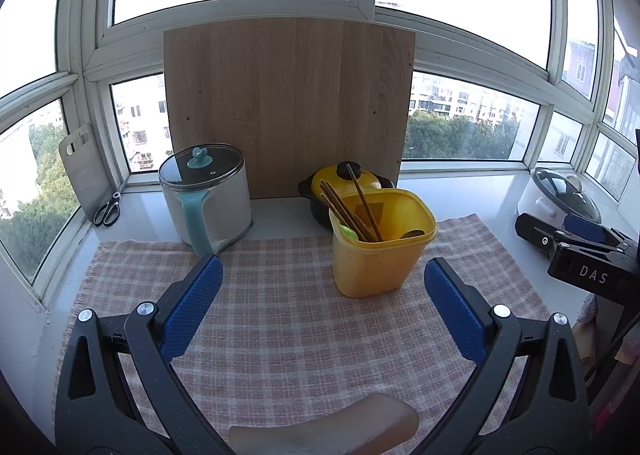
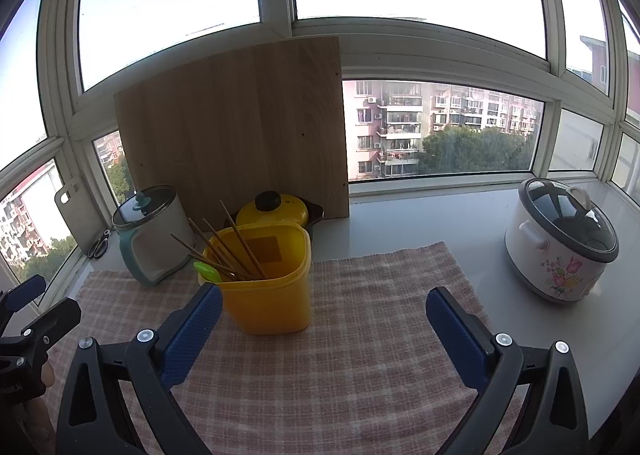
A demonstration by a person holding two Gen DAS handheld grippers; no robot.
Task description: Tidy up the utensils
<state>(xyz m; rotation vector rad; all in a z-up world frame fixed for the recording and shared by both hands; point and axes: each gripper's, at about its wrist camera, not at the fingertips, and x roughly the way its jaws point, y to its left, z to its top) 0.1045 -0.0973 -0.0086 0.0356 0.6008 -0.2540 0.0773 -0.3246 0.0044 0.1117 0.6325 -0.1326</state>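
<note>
- Left gripper (image 1: pixel 323 287): jaws spread wide, nothing between the blue pads; it hangs above the checked cloth (image 1: pixel 280 335), apart from the tub.
- Right gripper (image 2: pixel 324 319): jaws likewise spread wide and empty, above the same cloth; its left pad (image 2: pixel 192 331) lies just beside the tub's near wall, though whether they touch cannot be told.
- Yellow tub (image 1: pixel 380 255): stands upright on the cloth, toward its far edge, open at the top.
- Chopsticks (image 1: pixel 348 211): a bundle of brown sticks inside the tub, leaning toward its left rim, with one stick more upright.
- Green utensil (image 1: pixel 347 232): only its tip shows, inside the tub at the left rim.
- Yellow-lidded pot (image 1: pixel 348 179): directly behind the tub, against the wooden board (image 1: pixel 288 107).
- White pot with glass lid (image 1: pixel 208 195): left of the tub, at the cloth's far edge.
- Scissors (image 1: pixel 107 209): on the sill at far left, beside a small cutting board (image 1: pixel 82 171).
- Flowered cooker (image 2: pixel 560 247): on the counter to the right, off the cloth.
</note>
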